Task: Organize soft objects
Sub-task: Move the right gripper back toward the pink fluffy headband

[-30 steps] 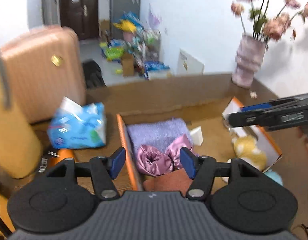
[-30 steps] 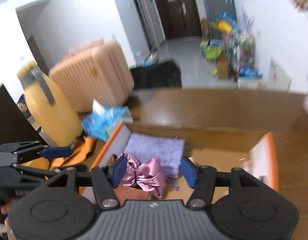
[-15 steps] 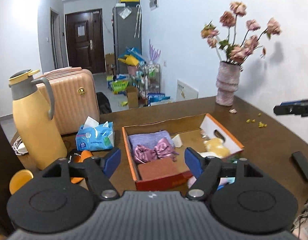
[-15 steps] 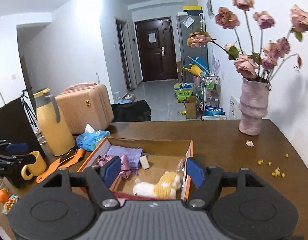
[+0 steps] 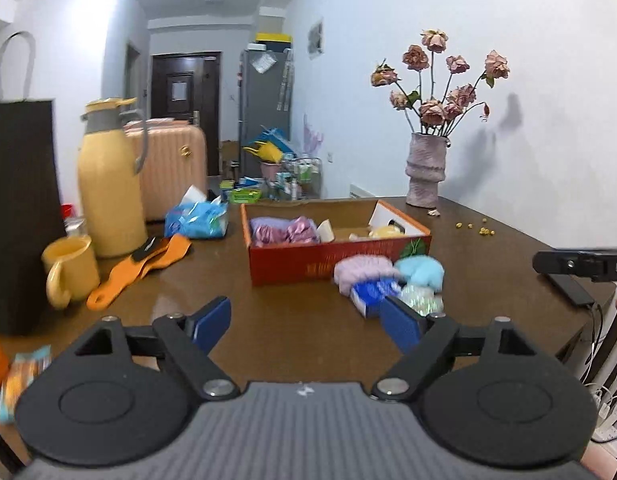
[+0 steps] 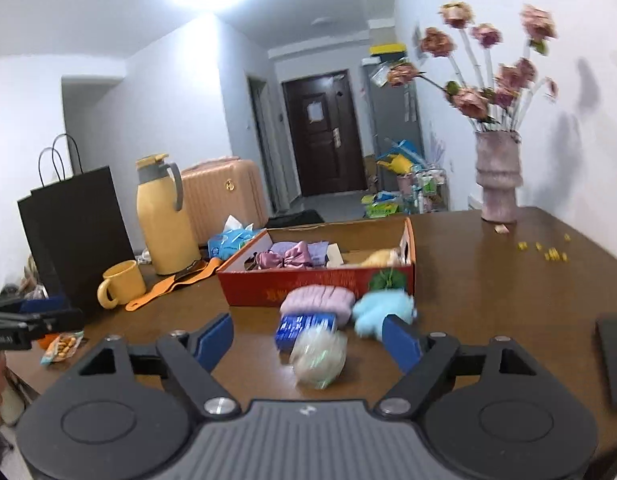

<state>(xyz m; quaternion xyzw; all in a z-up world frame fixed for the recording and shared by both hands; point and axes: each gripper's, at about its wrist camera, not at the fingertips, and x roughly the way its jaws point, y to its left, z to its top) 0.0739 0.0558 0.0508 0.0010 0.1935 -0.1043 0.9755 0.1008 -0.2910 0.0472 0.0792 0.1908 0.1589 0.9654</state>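
Note:
A red cardboard box (image 5: 320, 260) (image 6: 308, 284) stands on the brown table. It holds a purple towel (image 5: 264, 225), a pink satin scrunchie (image 6: 286, 258) and a yellow plush toy (image 5: 386, 232). In front of the box lie a lilac fuzzy item (image 5: 362, 270) (image 6: 318, 298), a light blue fluffy item (image 5: 422, 272) (image 6: 382, 310), a blue packet (image 6: 304, 326) and a shiny pale pouch (image 6: 318, 356). My left gripper (image 5: 306, 324) is open and empty, well short of the box. My right gripper (image 6: 308, 336) is open and empty, with the pouch just beyond its fingers.
A yellow thermos (image 5: 108, 184), yellow mug (image 5: 70, 270), orange shoehorn (image 5: 144, 268), tissue pack (image 5: 198, 220) and black paper bag (image 6: 74, 232) crowd the table's left. A vase of dried roses (image 5: 426, 168) stands at the back right. A black phone (image 6: 614, 360) lies right.
Both grippers have pulled back and up from over the box to the table's near edge. The box and the loose items in front of it now show in full.

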